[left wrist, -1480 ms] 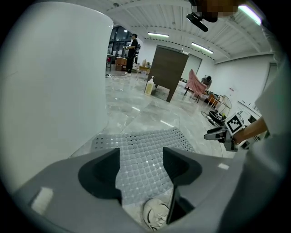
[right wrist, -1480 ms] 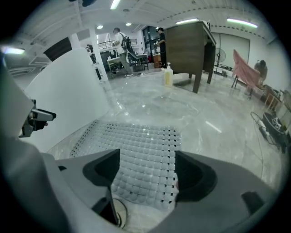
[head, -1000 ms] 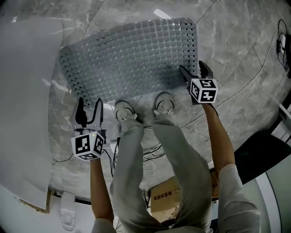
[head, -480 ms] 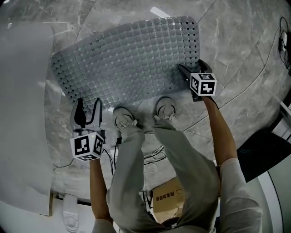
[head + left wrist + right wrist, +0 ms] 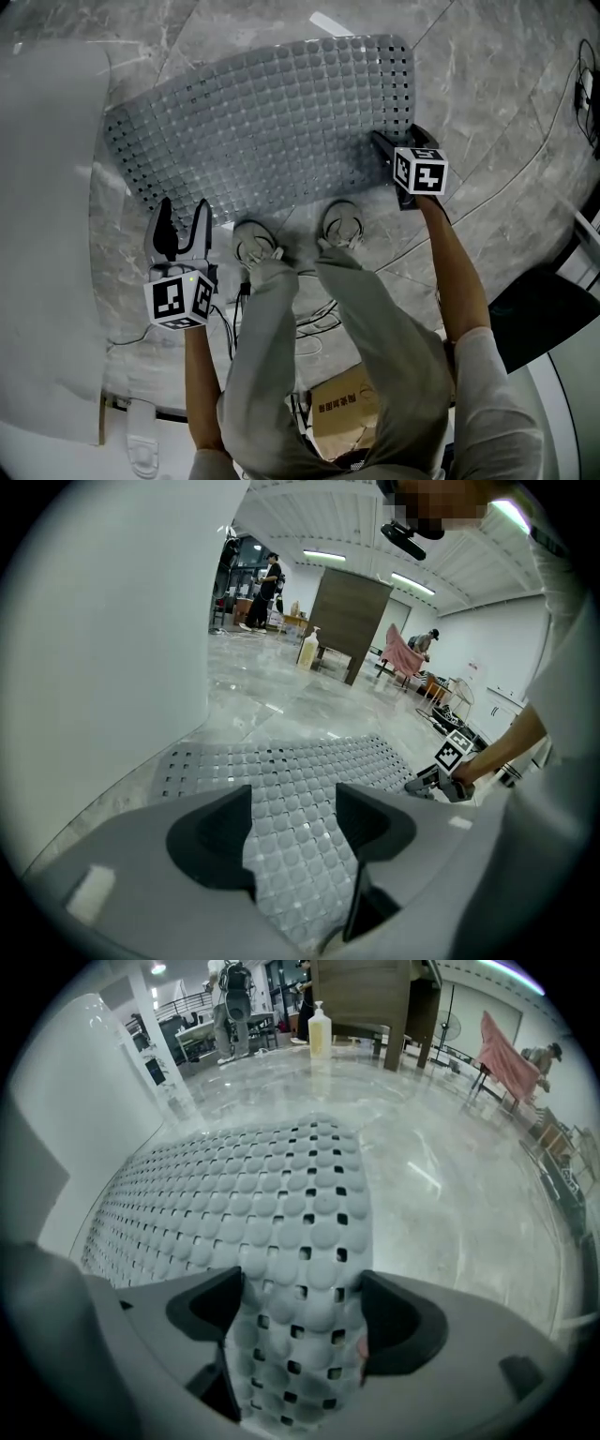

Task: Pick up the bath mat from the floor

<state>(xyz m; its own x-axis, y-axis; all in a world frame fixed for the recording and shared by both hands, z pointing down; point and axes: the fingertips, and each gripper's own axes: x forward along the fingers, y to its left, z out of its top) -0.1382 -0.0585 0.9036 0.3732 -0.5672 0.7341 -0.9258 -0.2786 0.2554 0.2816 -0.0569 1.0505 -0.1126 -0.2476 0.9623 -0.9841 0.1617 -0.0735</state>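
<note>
A grey bath mat (image 5: 272, 122) with round bumps and square holes lies flat on the marble floor, in front of the person's shoes (image 5: 255, 234). My right gripper (image 5: 398, 142) sits over the mat's near right corner. In the right gripper view its jaws stand wide, and that corner of the mat (image 5: 281, 1213) shows between them (image 5: 300, 1312). My left gripper (image 5: 183, 220) is at the mat's near left edge. Its jaws are apart, with the mat (image 5: 291, 771) showing in the gap (image 5: 295, 832).
A big white curved tub wall (image 5: 47, 187) rises along the left, close to the mat's left end. Cables (image 5: 314, 319) and a cardboard box (image 5: 342, 412) lie behind the feet. Far off stand a brown partition (image 5: 352, 621), a bottle (image 5: 320, 1030) and people.
The right gripper has edged forward onto the mat's near right corner. The mat's left end now lies further left and nearer the left gripper, which has kept its place.
</note>
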